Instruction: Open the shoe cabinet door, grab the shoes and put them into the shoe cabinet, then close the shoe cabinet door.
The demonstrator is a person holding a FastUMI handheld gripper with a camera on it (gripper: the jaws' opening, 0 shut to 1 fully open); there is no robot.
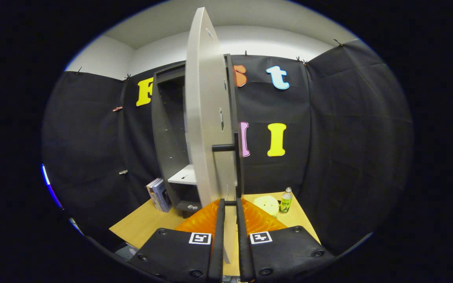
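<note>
The dark grey shoe cabinet (167, 137) stands at the back of the wooden table (144, 224), and a pale shelf (184, 175) shows inside it. Its pale door (205, 118) is swung wide open and I see it almost edge-on, straight ahead. A black bar handle (237, 165) runs down the door's near edge. My gripper (230, 202) has its fingers nearly together at the handle's lower end, where the lower stub sits between the fingertips. An orange ribbed thing (260, 220) lies on the table under the fingers; I cannot tell if it is the shoes.
Two books (159, 194) lean against the cabinet's left foot. To the right of the door a pale yellow round object (266, 204) lies beside a small green-labelled bottle (286, 200). Black cloth walls close in the table on three sides.
</note>
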